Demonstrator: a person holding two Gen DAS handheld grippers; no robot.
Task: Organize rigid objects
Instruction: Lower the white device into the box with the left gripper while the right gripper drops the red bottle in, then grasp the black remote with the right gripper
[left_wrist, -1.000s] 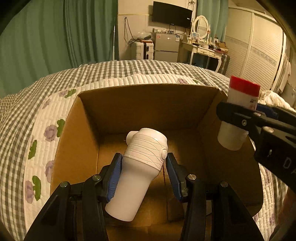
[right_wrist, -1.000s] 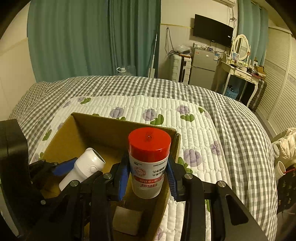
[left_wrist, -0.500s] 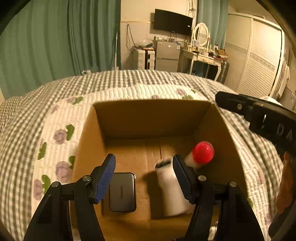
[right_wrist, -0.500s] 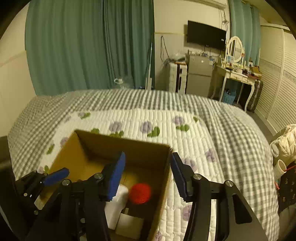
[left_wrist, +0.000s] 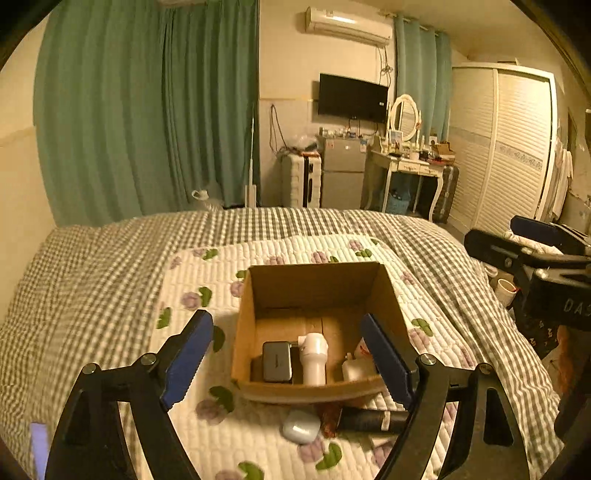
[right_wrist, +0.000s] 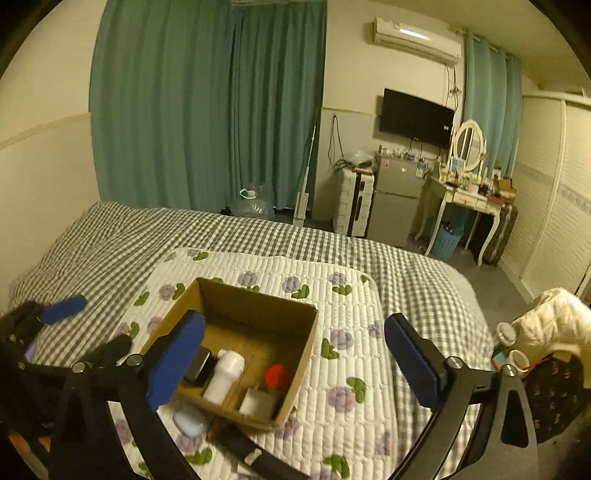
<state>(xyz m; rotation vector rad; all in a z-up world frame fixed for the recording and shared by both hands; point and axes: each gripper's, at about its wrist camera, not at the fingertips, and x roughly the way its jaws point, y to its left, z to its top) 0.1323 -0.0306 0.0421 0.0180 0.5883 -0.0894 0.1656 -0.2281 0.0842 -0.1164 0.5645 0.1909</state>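
Dark tube (left_wrist: 373, 421) lies on quilt just in front of box (left_wrist: 314, 391), near side, long axis crosswise, beside pale oval case (left_wrist: 301, 430). Both still outside box; white bottle (left_wrist: 313, 356), red-capped jar (right_wrist: 277, 376), grey pack (left_wrist: 277, 361) already inside. Left claw (left_wrist: 295, 363) above, jaws just opened wide, nothing between. Right claw (right_wrist: 295, 363) likewise spread, empty. Tube sits under left claw's right finger; judged nearer left.

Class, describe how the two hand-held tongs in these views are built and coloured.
Both the left tongs and the right tongs have matte black, angular frames with silver bolts at the joints. Each finger ends in a flat blue pad with a ribbed edge. White lettering marks the right tongs' black body in the left view.
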